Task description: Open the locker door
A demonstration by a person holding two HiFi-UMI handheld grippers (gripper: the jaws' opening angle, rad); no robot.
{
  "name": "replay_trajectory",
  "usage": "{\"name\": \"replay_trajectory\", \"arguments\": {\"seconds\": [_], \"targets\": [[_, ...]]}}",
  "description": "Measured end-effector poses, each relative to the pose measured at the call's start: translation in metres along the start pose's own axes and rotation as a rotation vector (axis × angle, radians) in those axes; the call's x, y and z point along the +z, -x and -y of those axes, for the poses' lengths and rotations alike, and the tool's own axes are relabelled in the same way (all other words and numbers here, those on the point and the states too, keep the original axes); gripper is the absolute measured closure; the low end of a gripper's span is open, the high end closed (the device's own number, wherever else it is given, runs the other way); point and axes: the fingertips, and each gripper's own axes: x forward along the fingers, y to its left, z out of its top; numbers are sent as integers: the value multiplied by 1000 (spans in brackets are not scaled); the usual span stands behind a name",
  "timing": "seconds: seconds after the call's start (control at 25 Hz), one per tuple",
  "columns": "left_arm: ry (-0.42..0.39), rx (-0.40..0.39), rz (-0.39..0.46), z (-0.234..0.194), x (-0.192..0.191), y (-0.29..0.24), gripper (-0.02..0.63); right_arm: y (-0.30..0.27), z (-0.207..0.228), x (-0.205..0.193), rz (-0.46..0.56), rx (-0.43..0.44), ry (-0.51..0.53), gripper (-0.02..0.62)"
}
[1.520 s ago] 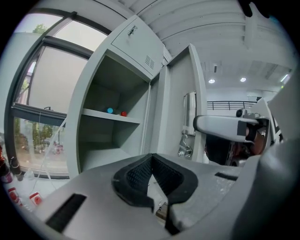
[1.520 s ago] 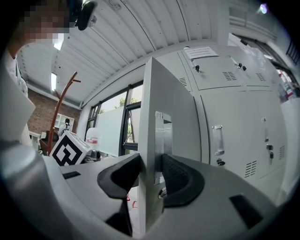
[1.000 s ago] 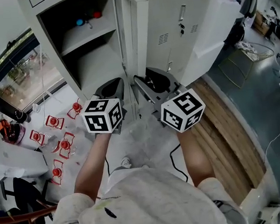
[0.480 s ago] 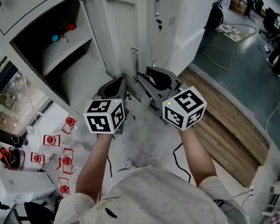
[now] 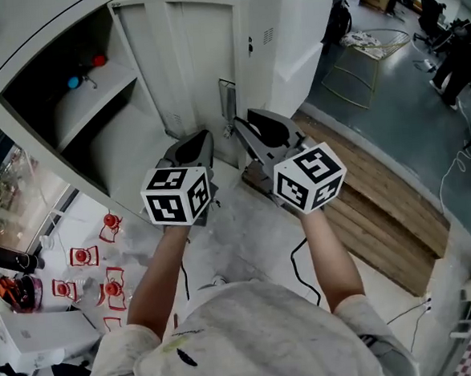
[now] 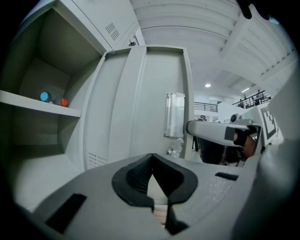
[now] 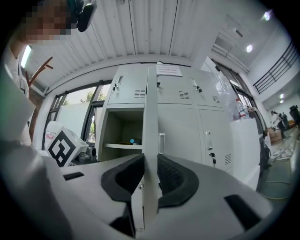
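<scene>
The grey locker door [image 5: 198,61] stands open, its inner face toward me and the open compartment [image 5: 107,128] to its left. My right gripper [image 5: 244,128] is at the door's free edge, just below the metal latch plate [image 5: 227,102]. In the right gripper view the door edge [image 7: 151,117] runs upright between the jaws of the right gripper [image 7: 151,174]. Those jaws have just been closing, and both pads touch the edge. My left gripper [image 5: 201,139] hovers beside it, shut and empty, in front of the door [image 6: 140,103]; the left gripper [image 6: 151,158] touches nothing.
A shelf [image 5: 93,101] in the compartment carries a blue thing [image 5: 74,82] and a red one [image 5: 98,61]. Closed lockers [image 5: 284,27] stand to the right. Wooden planks [image 5: 365,206] lie on the floor at right, several red items [image 5: 87,258] at left, a black cable [image 5: 297,259] below.
The head view has shifted, so the locker sits further left and the door's inner face shows wider. The right gripper's jaws have narrowed onto the door edge. Both grippers moved along with it.
</scene>
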Motion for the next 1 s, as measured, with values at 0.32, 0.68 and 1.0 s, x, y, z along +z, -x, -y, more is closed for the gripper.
{"name": "replay_trajectory", "arguments": {"seconds": [0.32, 0.68, 1.0], "targets": [[-3, -46, 2, 1, 1, -13, 600, -1, 24, -1, 25, -67, -11, 512], [-3, -56, 6, -10, 4, -20, 600, -8, 50, -1, 33, -147, -30, 511], [-4, -75, 5, -13, 3, -23, 600, -14, 62, -2, 27, -188, -27, 511]]}}
